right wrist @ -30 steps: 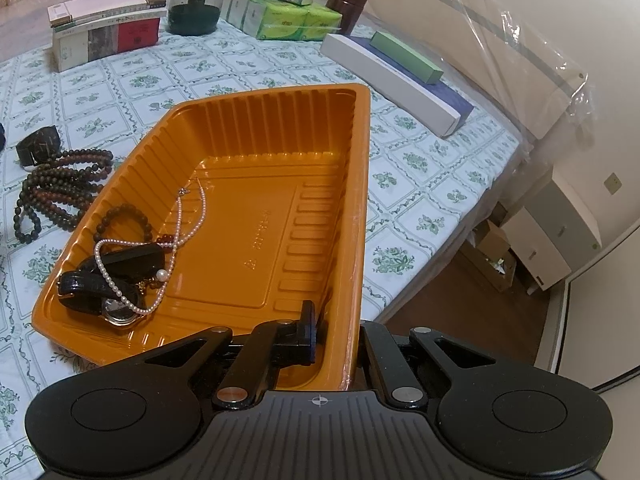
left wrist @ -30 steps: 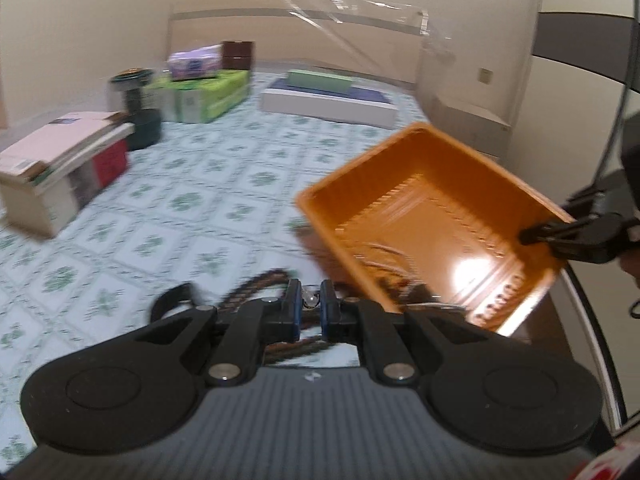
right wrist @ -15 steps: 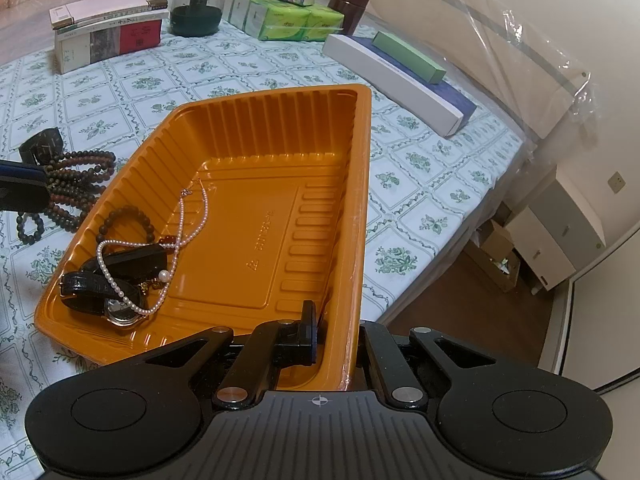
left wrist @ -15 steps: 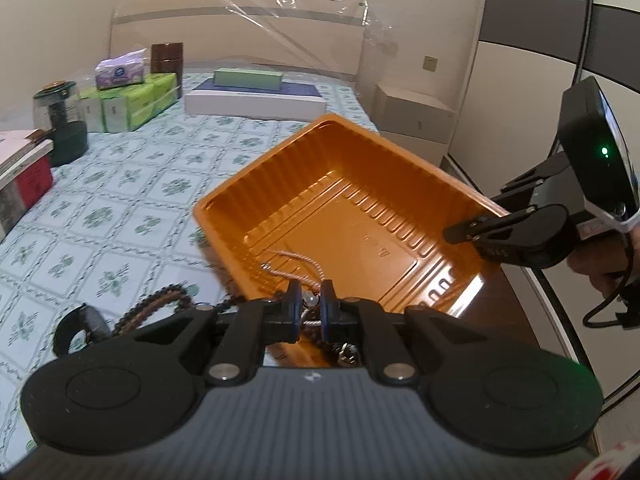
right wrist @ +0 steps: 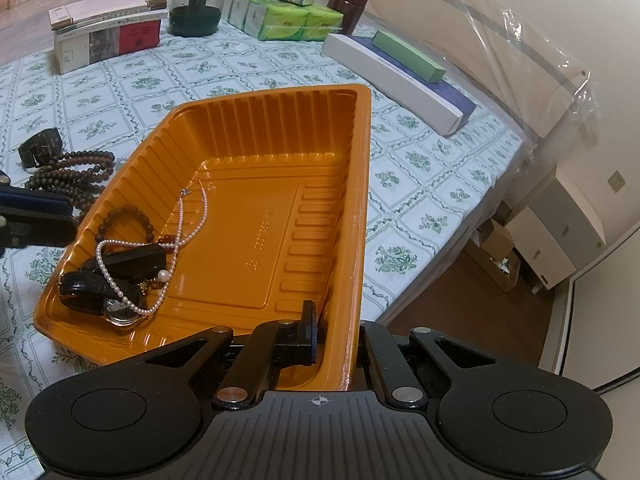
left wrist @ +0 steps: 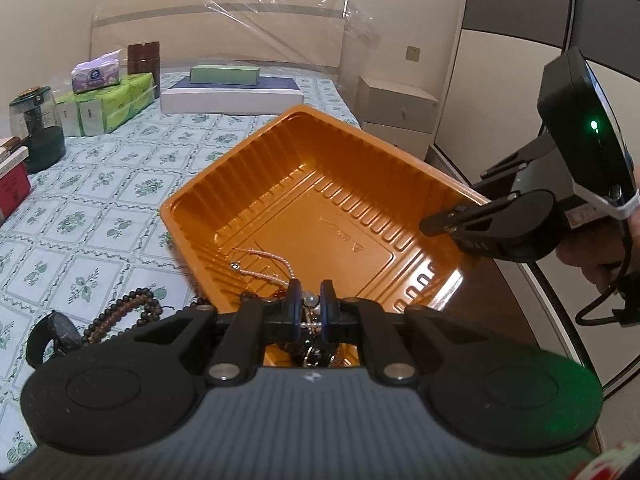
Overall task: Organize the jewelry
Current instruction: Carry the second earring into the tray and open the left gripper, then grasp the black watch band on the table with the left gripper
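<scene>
On the bed's patterned sheet, left of the tray, lie a dark watch and brown prayer beads. Your left tongs are nearly together with a pearl between them. The orange tray holds a pearl necklace, bead bracelet and black-strapped watches in its near-left corner. Your right tongs are clamped on its near-right rim.

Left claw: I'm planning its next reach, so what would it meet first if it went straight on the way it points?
Probably the pearl necklace piled in the orange tray just ahead of the left claw, then the tray floor. Depth is hard to judge.
</scene>
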`<act>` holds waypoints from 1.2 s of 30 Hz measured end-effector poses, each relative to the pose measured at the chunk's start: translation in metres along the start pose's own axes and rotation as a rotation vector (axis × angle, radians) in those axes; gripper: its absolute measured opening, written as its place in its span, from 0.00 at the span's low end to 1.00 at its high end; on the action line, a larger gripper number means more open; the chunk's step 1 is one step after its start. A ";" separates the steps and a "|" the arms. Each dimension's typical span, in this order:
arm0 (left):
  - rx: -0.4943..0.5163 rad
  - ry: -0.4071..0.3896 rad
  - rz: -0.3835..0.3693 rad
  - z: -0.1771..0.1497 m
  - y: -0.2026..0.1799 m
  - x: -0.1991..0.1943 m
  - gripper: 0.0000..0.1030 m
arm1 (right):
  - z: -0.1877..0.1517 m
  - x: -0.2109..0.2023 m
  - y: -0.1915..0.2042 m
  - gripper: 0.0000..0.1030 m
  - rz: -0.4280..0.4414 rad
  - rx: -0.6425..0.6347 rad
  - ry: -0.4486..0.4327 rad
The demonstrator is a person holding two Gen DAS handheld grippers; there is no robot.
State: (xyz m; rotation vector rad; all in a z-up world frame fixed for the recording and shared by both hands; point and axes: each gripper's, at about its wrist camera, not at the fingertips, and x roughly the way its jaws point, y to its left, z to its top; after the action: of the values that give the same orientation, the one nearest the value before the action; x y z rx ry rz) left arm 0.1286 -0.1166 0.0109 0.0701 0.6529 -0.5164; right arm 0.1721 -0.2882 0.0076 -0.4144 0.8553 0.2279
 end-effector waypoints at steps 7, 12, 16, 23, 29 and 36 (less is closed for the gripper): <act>0.019 0.004 -0.027 0.003 -0.009 0.013 0.08 | 0.000 0.000 0.000 0.04 0.000 0.001 0.000; 0.036 0.014 -0.033 0.004 -0.014 0.021 0.08 | 0.000 0.000 0.000 0.04 0.000 0.000 0.000; 0.046 0.025 -0.034 0.004 -0.015 0.027 0.09 | -0.001 0.000 0.000 0.04 0.001 0.000 0.001; 0.037 0.023 -0.023 0.000 -0.010 0.024 0.22 | -0.001 0.000 0.000 0.04 0.000 0.001 0.001; 0.011 0.005 0.045 -0.013 0.012 0.000 0.22 | -0.002 0.001 0.001 0.04 0.001 0.002 0.001; -0.096 0.007 0.198 -0.042 0.064 -0.036 0.22 | -0.002 0.001 0.001 0.04 0.000 -0.001 0.003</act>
State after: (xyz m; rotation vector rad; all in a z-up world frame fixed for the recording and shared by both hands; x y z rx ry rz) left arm 0.1116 -0.0359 -0.0072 0.0454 0.6691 -0.2933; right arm 0.1713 -0.2882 0.0057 -0.4155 0.8581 0.2274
